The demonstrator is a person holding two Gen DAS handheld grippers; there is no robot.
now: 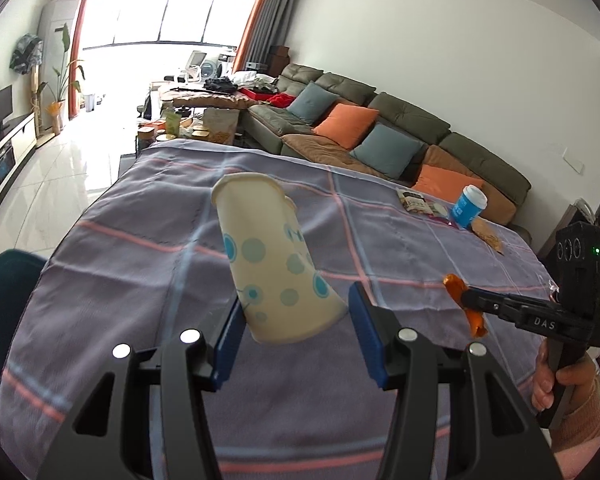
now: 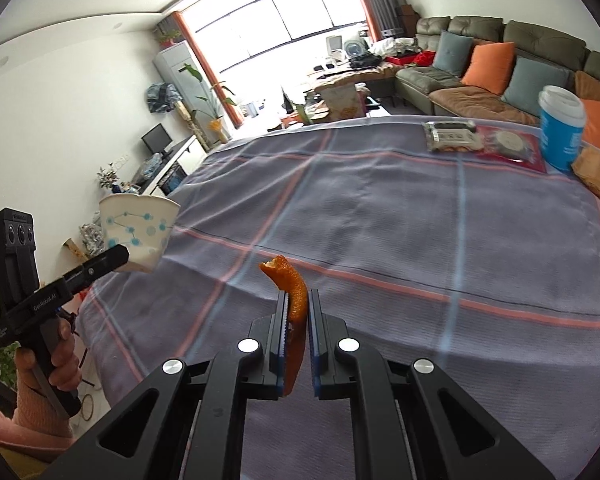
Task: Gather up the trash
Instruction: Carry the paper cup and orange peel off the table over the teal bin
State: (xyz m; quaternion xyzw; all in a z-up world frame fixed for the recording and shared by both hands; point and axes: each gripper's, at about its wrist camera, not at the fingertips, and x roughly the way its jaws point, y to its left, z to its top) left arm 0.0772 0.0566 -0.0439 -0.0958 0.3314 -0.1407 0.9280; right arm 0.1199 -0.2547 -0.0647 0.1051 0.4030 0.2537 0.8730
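Observation:
A white paper cup with blue dots hangs tilted above the table, its base clamped between the blue pads of my left gripper. From the right wrist view, that cup and the left gripper are off the table's left edge. My right gripper is shut on a curled strip of orange peel, held above the checked cloth. The left wrist view shows the right gripper at the right with the peel sticking out of its tips.
The table carries a purple checked cloth. At its far right corner stand a blue cup with a white lid, a silver snack wrapper, a red packet and a brown packet. A sofa lies behind, a teal chair at left.

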